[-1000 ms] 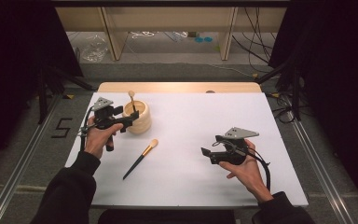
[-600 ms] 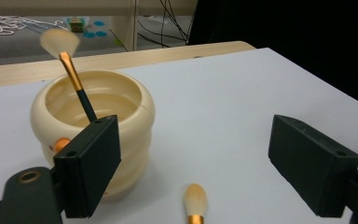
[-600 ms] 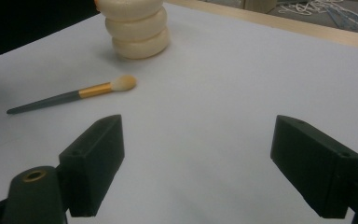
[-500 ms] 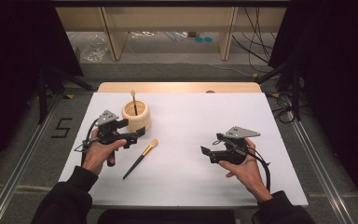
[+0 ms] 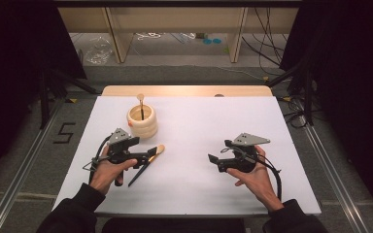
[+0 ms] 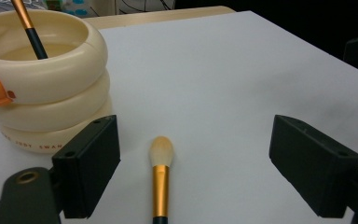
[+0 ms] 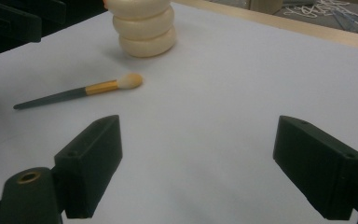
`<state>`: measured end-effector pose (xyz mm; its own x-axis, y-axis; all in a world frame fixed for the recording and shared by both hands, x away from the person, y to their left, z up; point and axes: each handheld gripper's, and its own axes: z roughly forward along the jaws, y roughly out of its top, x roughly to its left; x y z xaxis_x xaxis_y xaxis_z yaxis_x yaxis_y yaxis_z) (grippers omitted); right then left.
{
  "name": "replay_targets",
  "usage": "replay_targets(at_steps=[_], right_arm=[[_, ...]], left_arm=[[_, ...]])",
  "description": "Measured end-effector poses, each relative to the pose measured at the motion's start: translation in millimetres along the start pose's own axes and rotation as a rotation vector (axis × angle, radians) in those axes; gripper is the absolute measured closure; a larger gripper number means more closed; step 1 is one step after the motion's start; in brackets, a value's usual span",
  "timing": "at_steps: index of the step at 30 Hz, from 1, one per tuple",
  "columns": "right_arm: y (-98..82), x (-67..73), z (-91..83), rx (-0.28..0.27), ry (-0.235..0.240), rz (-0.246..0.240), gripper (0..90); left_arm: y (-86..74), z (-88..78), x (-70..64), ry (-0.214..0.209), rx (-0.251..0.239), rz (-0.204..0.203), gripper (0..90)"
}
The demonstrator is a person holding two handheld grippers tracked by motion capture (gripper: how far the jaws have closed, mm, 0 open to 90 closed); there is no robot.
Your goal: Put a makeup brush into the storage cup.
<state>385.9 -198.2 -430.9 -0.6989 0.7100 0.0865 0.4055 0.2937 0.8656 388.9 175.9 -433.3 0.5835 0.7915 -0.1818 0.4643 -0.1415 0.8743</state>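
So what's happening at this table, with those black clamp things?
A person holds a two-jaw gripper in each hand over a white table. The left gripper, jaws just opened wide, lines up over a gold-banded makeup brush lying flat beside a cream ringed holder with another brush standing inside. The right gripper hovers open, holding nothing.

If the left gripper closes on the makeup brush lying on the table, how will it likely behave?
The brush has a thin round handle, so it may roll or slip between the pads. It looks stiff and light; only the soft bristle tip should give. The left gripper is open and astride it.
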Motion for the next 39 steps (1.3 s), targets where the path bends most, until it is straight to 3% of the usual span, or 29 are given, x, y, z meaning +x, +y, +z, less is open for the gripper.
replay_targets(at_steps=[4,6,22,39], right_arm=[[-0.5,0.2,-1.3,-0.009,-0.004,-0.007,16.3],[-1.2,0.8,-1.5,-0.003,0.005,0.007,16.3],[-1.8,0.0,-1.9,-0.003,0.0,0.009,16.3],[-2.2,-0.7,-1.3,0.0,-0.004,0.004,16.3]], left_arm=[[-3.3,-0.1,-3.2,-0.001,0.024,0.03,16.2],[-5.3,0.0,-4.9,-0.001,0.029,0.017,16.2],[-21.5,-11.2,-9.5,-0.022,0.065,0.04,16.3],[-26.1,-15.8,-10.1,-0.014,0.09,0.056,16.3]])
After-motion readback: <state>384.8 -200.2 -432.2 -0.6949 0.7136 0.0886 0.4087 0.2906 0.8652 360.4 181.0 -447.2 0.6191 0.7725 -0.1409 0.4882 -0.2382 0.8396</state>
